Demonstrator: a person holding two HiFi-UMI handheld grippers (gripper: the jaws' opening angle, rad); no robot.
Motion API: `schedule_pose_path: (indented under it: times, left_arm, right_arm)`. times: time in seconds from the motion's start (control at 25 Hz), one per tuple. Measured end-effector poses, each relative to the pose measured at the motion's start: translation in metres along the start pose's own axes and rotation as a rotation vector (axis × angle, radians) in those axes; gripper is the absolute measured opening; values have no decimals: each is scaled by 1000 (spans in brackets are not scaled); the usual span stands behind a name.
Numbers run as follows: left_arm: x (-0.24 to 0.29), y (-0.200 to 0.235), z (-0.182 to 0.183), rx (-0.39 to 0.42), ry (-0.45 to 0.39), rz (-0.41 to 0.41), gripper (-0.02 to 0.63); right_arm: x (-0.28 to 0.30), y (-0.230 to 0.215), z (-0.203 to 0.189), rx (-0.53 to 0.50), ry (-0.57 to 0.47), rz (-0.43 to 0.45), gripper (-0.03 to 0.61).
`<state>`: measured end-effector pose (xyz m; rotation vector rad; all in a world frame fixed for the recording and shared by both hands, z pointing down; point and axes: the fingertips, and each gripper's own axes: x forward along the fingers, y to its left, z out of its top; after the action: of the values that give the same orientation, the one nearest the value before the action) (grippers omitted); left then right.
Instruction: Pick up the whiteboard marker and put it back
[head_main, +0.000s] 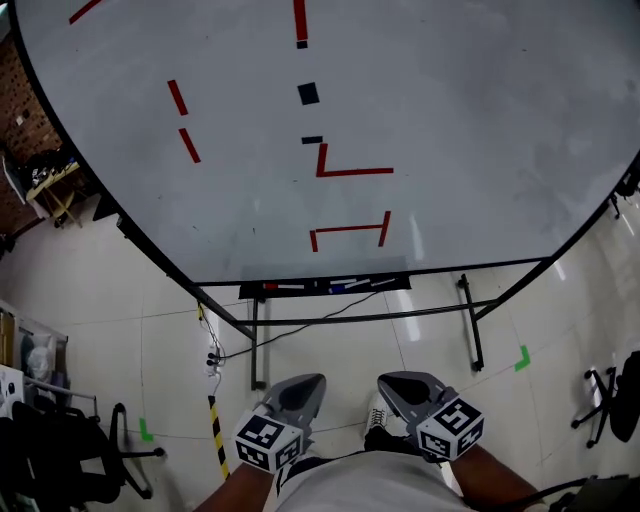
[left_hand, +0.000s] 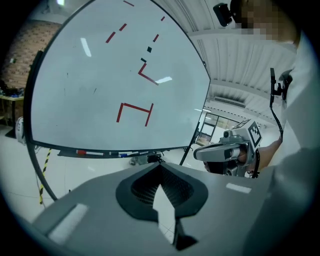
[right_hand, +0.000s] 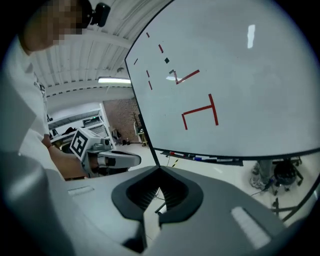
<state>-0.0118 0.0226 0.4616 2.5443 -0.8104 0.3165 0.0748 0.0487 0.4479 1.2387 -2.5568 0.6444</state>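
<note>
Left gripper (head_main: 308, 383) and right gripper (head_main: 394, 383) fingers closed; red-capped whiteboard marker (head_main: 284, 287) in tray (head_main: 248, 291).

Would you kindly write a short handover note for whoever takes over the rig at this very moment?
Left gripper: jaws together, nothing between them, held low near the body.
Right gripper: the same, shut and empty.
Things: several whiteboard markers lie in the long black tray under the large white whiteboard with red lines. One has a red cap and one has blue on it.
Done: nothing, no marker has been picked up.
Left: step up to the tray, open one gripper, lift a marker, then lay it back in the tray.
</note>
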Motion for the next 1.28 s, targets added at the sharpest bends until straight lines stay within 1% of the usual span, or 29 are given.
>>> schedule_pose_path:
  times: [0.12, 0.28, 0.4, 0.56, 0.68, 0.8, 0.88, 1.0, 1.08, 1.16, 1.28]
  left_arm:
    - [30, 11, 17, -7, -7, 43, 14]
    - [59, 23, 25, 51, 7, 105, 14]
    - [70, 33, 30, 51, 16, 129, 14]
    - [77, 44, 38, 60, 36, 100, 14]
    - [81, 56, 41, 69, 69, 65, 14]
    - [80, 66, 41, 85, 95, 26, 14]
    - [80, 77, 40, 90, 101, 25, 14]
    - [80, 86, 35, 62, 103, 13, 14]
    - [80, 89, 30, 49, 113, -1, 14]
    - [81, 91, 24, 45, 126, -9, 14]
    - [81, 93, 19, 33, 130, -6, 14]
  right_arm:
    - [7, -36, 16, -31, 11, 42, 2]
    - [18, -79, 26, -48, 29, 72, 2]
    - [30, -99, 26, -37, 58, 77, 2]
    - [46, -108, 30, -30, 76, 59, 2]
    - [59, -107, 34, -38, 79, 30, 2]
    - [66, -103, 33, -68, 92, -2, 2]
    - [71, -108, 30, -113, 115, -37, 2]
    - [76, -120, 25, -192, 166, -93, 2]
    - [80, -130, 24, -280, 207, -130, 2]
    - [84, -142, 24, -390, 251, -164, 2]
    - [89, -158, 22, -534, 317, -187, 2]
